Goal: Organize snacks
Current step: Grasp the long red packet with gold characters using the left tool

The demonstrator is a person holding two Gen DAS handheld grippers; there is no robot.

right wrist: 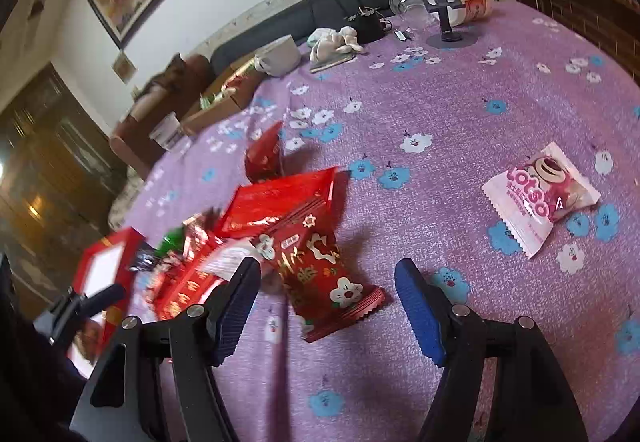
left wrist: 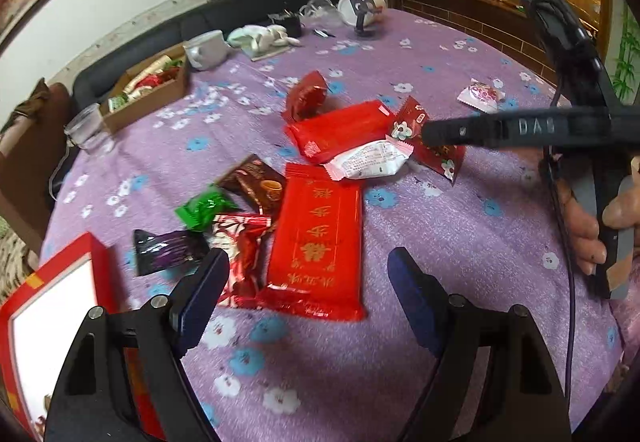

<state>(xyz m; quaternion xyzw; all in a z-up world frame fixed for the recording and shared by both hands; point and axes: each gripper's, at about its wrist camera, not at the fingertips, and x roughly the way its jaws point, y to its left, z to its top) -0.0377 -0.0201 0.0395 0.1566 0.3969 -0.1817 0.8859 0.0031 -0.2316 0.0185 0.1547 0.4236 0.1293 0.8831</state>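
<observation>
Mostly bare purple tablecloth (right wrist: 460,90), snack pile (left wrist: 320,178) central, red box (left wrist: 52,290) at edge.

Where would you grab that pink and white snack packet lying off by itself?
I'd pinch the pink and white packet across its narrow width from above: it lies flat on the tablecloth, alone, with room on both long sides for the open right gripper.

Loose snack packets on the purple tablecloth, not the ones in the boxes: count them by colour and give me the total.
Red packets: 5
White packet: 1
Pink-and-white packet: 1
Brown packet: 1
Green packet: 1
Dark purple packet: 1
Total: 10
</observation>
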